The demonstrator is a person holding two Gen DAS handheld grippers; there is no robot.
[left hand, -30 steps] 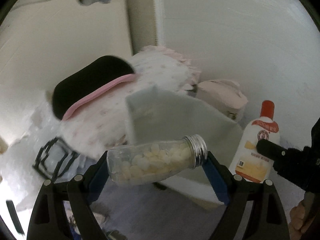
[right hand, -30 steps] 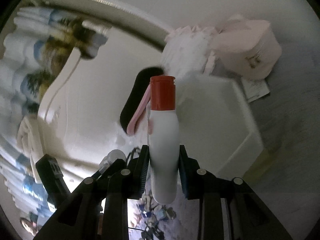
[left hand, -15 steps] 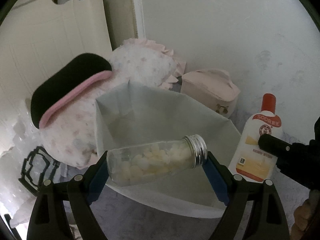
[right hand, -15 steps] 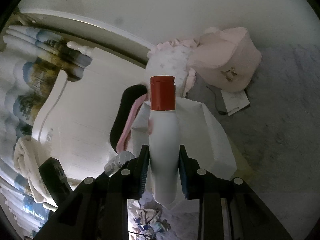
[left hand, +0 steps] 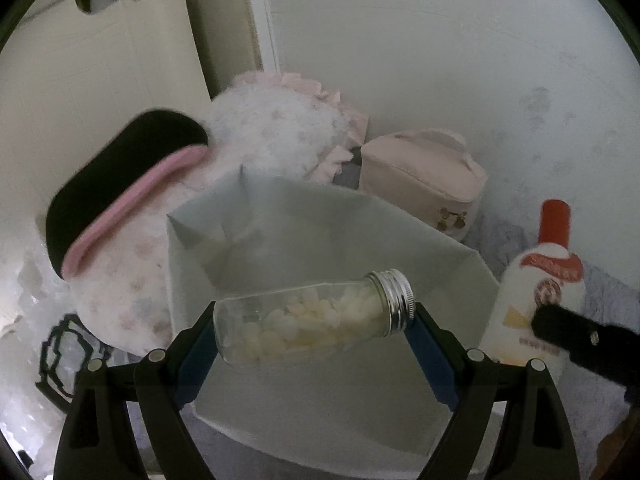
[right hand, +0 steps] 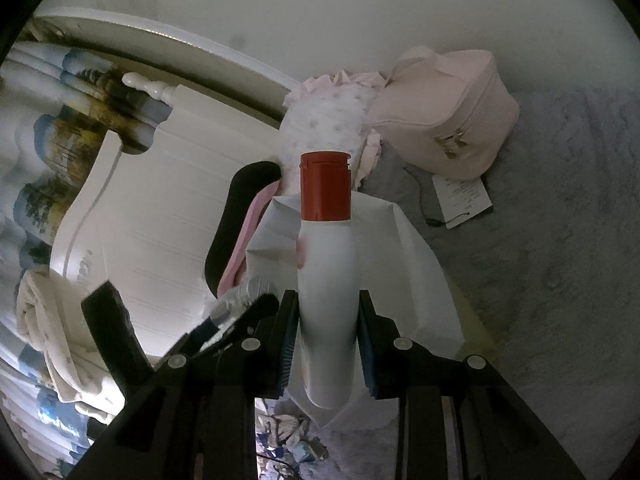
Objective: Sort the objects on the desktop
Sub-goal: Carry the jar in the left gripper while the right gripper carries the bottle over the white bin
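Note:
My left gripper (left hand: 312,320) is shut on a clear glass jar (left hand: 308,322) with a silver screw cap and pale lumps inside. It holds the jar sideways over the open white paper box (left hand: 460,276). My right gripper (right hand: 326,320) is shut on a white bottle with a red cap (right hand: 326,264), upright, just right of the box (right hand: 416,264). The bottle (left hand: 540,300) and a right gripper finger (left hand: 576,334) show at the right of the left wrist view. The jar's cap (right hand: 240,300) shows at the left of the right wrist view.
A pink cosmetic case (left hand: 424,176) stands behind the box by the wall, also in the right wrist view (right hand: 452,112). A frilly white-pink cushion (left hand: 280,136) with a black and pink eye mask (left hand: 120,184) lies at the left. A paper tag (right hand: 460,196) lies on the grey fabric surface (right hand: 560,280).
Both grippers have moved with their loads toward the box. The box now sits lower and larger under the jar. Both grips are unchanged.

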